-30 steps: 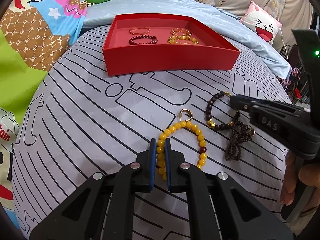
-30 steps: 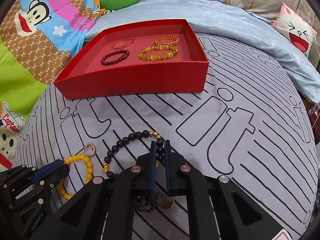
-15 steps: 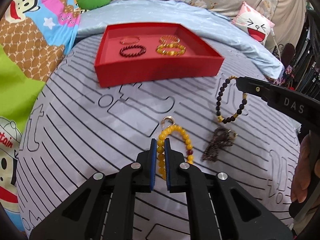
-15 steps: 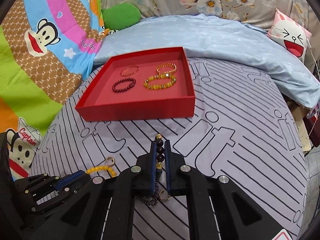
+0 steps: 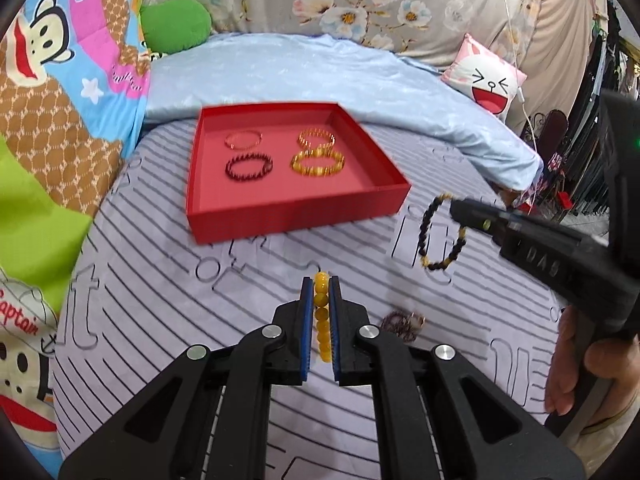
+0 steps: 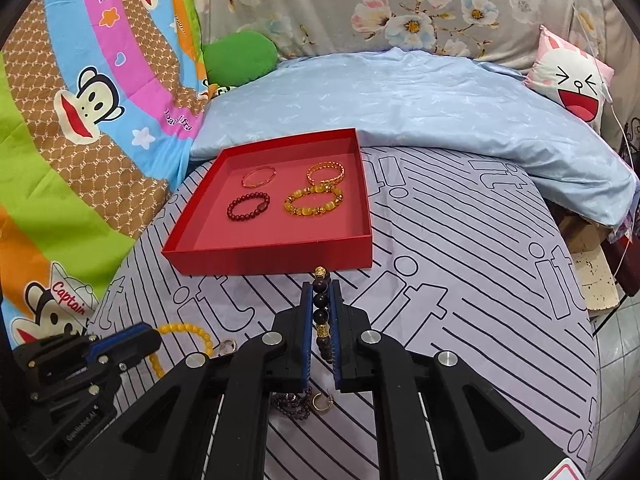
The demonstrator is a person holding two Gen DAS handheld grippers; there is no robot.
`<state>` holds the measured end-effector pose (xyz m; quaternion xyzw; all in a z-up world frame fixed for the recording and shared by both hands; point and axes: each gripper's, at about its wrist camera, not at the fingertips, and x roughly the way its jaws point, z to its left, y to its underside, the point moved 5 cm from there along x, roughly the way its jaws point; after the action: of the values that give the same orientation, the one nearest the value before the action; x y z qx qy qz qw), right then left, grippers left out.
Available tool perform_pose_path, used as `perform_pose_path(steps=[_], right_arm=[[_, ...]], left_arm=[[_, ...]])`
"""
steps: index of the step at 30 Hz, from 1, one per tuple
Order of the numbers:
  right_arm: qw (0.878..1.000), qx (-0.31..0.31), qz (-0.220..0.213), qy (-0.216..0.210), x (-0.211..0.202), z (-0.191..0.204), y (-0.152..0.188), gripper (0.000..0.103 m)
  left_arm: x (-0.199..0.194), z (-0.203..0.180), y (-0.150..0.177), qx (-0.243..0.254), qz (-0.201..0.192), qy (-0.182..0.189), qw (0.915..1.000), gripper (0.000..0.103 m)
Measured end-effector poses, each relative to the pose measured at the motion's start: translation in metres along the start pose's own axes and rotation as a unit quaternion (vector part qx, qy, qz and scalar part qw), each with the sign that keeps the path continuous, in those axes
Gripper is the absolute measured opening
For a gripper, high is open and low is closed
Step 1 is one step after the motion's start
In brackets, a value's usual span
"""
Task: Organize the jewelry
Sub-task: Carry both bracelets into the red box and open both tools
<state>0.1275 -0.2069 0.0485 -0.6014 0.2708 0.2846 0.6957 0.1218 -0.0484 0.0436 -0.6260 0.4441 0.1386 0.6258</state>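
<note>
Left hand-held gripper (image 5: 320, 284) pinching yellow bracelet (image 5: 322, 320); right (image 6: 320, 292) pinching dark bracelet (image 6: 321, 312); four bracelets (image 6: 290, 192) inside red tray (image 6: 272, 258)

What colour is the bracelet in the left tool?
Yellow-amber beads; the left wrist view shows it best.

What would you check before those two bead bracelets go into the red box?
1. Left tool shut on yellow bead bracelet: ok.
2. Right tool shut on dark bead bracelet: ok.
3. Both bracelets lifted off the striped sheet: ok.
4. Red box has bare floor along its near side: ok.
5. Grip firmness: cannot tell.
6. Small dark chain left on the sheet: not ok.
</note>
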Motion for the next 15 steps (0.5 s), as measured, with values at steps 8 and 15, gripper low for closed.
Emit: perform_pose_path(steps=[8,15], right_arm=[[1.000,-0.016,-0.019,-0.004,0.005,0.009,-0.035,0.008],[0.999,-0.025,-0.031,-0.026,0.021,0.025,-0.077,0.008]], left_arm=[[0.001,0.001,-0.052,0.005,-0.034,0.010,0.9994,0.007],[0.014,0.001,-0.107,-0.011,-0.060,0.048,0.9970,0.007]])
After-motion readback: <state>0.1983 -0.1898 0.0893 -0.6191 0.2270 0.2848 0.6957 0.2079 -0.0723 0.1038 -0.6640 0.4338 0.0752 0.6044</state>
